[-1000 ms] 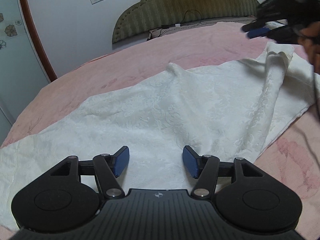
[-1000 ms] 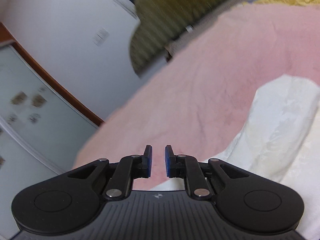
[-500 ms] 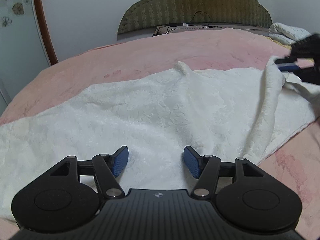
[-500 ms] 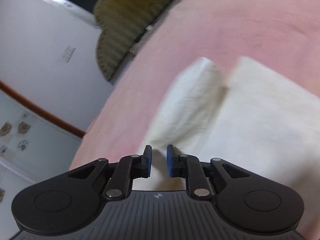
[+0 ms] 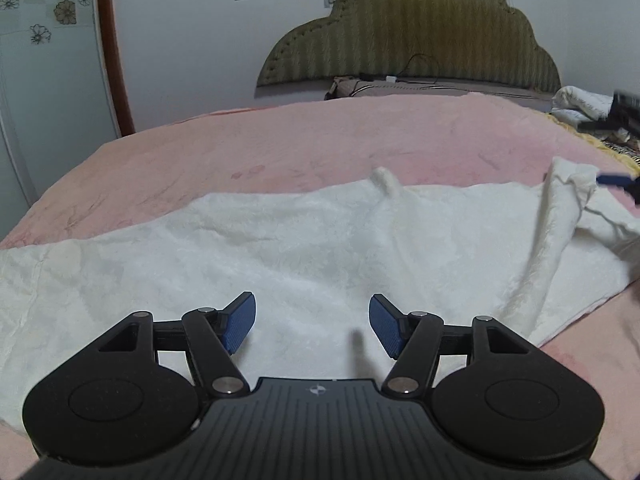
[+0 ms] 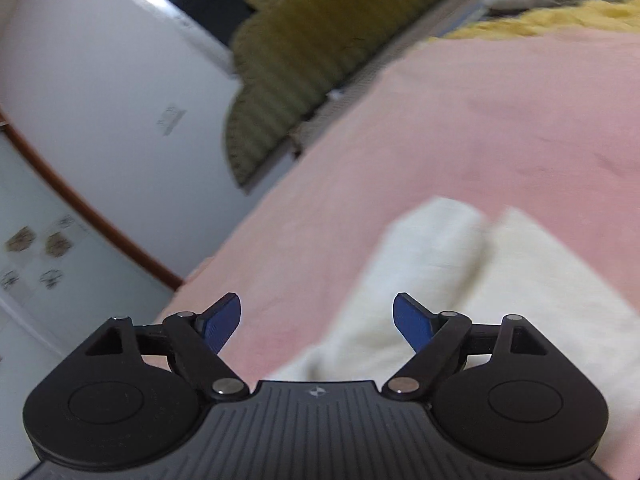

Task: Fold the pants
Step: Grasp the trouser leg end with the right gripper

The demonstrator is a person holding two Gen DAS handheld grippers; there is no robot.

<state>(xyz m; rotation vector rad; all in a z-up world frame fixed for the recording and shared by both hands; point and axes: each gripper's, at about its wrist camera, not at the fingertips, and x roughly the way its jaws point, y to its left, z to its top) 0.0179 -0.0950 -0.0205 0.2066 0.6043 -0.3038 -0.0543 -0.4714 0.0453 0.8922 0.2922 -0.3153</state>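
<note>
White patterned pants (image 5: 312, 240) lie spread across a pink bed. My left gripper (image 5: 312, 326) is open and empty, just above the near middle of the cloth. A raised fold of the pants (image 5: 560, 208) stands at the right, beside the other gripper's blue tip (image 5: 616, 179) at the frame edge. In the right wrist view the right gripper (image 6: 317, 322) is open and empty above the folded end of the pants (image 6: 480, 272). This view is blurred.
The pink blanket (image 5: 320, 140) covers the bed. An olive padded headboard (image 5: 420, 40) stands against the far wall. Crumpled white bedding (image 5: 580, 104) and a yellow blanket (image 6: 560, 20) lie at the far right. A wardrobe door (image 5: 48, 60) is at the left.
The right gripper has opened from nearly shut and now sits over the pants' folded end. The left gripper stays open and has tilted up a little.
</note>
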